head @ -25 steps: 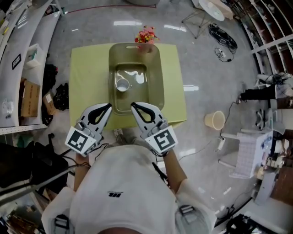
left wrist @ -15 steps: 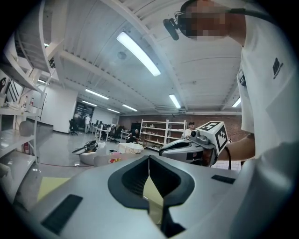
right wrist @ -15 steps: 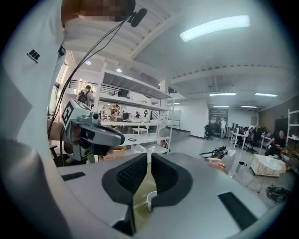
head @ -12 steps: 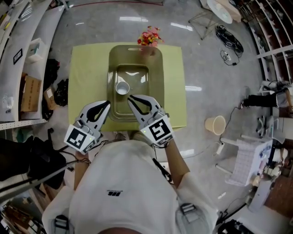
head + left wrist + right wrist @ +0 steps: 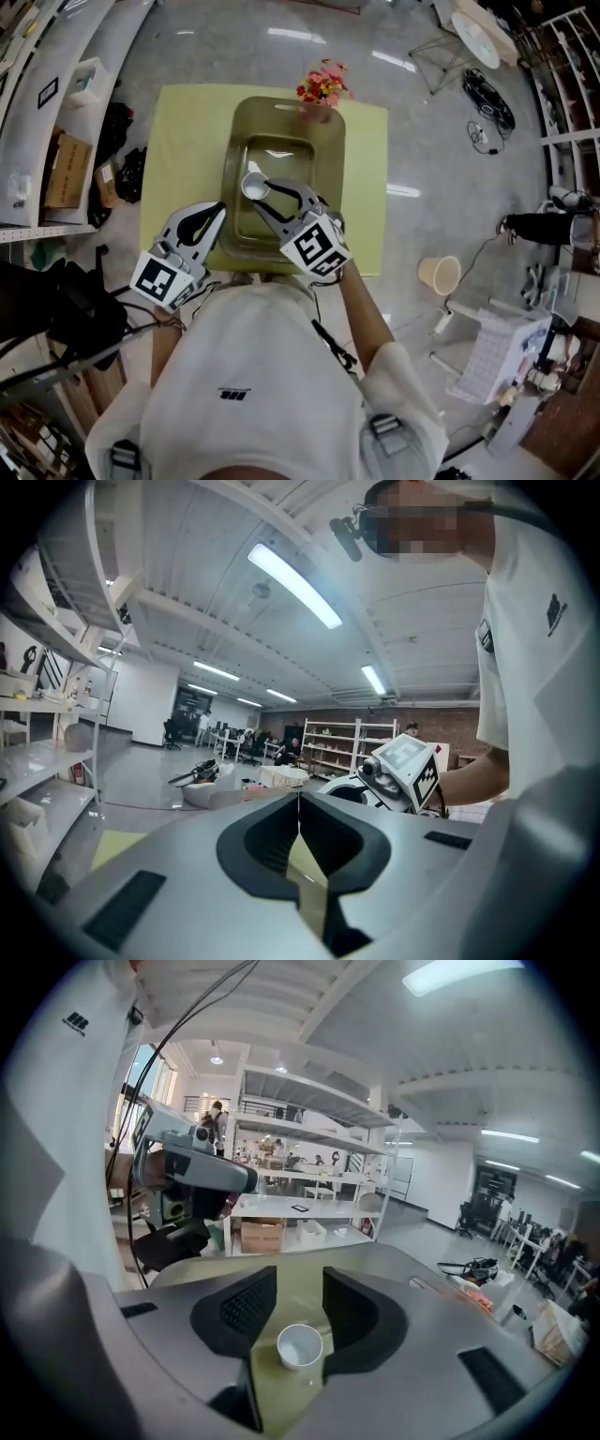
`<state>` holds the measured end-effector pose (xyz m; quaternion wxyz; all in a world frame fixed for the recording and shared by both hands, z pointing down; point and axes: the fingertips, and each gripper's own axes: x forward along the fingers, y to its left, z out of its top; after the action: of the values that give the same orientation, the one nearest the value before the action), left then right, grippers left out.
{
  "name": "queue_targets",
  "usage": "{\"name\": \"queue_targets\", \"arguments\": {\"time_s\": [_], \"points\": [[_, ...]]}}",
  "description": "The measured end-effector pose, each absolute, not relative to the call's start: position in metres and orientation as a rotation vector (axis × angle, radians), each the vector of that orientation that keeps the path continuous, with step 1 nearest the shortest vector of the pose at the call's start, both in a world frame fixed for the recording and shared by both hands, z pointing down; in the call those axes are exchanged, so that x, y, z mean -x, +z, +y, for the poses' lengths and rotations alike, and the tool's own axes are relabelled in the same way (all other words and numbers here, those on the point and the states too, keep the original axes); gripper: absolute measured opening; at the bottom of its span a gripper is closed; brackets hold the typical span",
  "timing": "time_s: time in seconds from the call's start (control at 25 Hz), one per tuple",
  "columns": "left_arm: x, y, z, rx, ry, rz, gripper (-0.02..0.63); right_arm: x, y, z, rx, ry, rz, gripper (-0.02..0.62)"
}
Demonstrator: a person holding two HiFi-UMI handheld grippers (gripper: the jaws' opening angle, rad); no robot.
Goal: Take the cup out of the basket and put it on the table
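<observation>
Standing upright in the olive basket (image 5: 330, 178) is a single white cup (image 5: 254, 186), mouth up, on the sunken floor toward its left side, just left of the frame's centre in the head view. The basket sits in the middle of the yellow-green tabletop (image 5: 183, 141), with a bunch of red and pink flowers (image 5: 323, 84) at its far rim, toward the top of the frame.

The right tool (image 5: 267, 193) reaches down into the basket from the lower side of the frame. Its jaws have just been opening and now stand a moderate way apart. In the right gripper view the cup shows in the gap between them, low down near their roots, and the dark pads (image 5: 251, 1305) stand clear of it on both sides.

The left tool (image 5: 217, 212) is over the lower left rim of the basket, outside the sunken part. Its jaws are pressed together into one thin line with nothing between them.

Bare tabletop runs along both sides of the basket, the left strip wider than the right. The basket's near rim lies close to the tabletop's near edge, right in front of the person. On the grey floor (image 5: 441, 122) at the right of the frame, well apart from the tabletop, stands a tan cup (image 5: 438, 273).
</observation>
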<state>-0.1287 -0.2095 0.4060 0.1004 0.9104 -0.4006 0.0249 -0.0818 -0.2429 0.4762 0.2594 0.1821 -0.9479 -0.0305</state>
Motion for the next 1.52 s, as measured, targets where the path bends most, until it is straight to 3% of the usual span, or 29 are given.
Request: {"name": "queue_targets", "arguments": {"time_s": [0.76,1.12,1.52], "points": [[0.142,0.418,-0.222,-2.619,0.069,-1.266,0.012,0.103,0.613,-0.267,0.057,-0.241,-2.171,0.36],[0.146,0.424,-0.221,-2.604,0.073,-1.27,0.012,0.105,0.663,-0.272,0.159,-0.262,-2.041,0.402],[0.147,0.428,-0.223,-2.602,0.102,-1.267,0.012,0.103,0.702,-0.274,0.234,-0.265,-1.949,0.405]]}}
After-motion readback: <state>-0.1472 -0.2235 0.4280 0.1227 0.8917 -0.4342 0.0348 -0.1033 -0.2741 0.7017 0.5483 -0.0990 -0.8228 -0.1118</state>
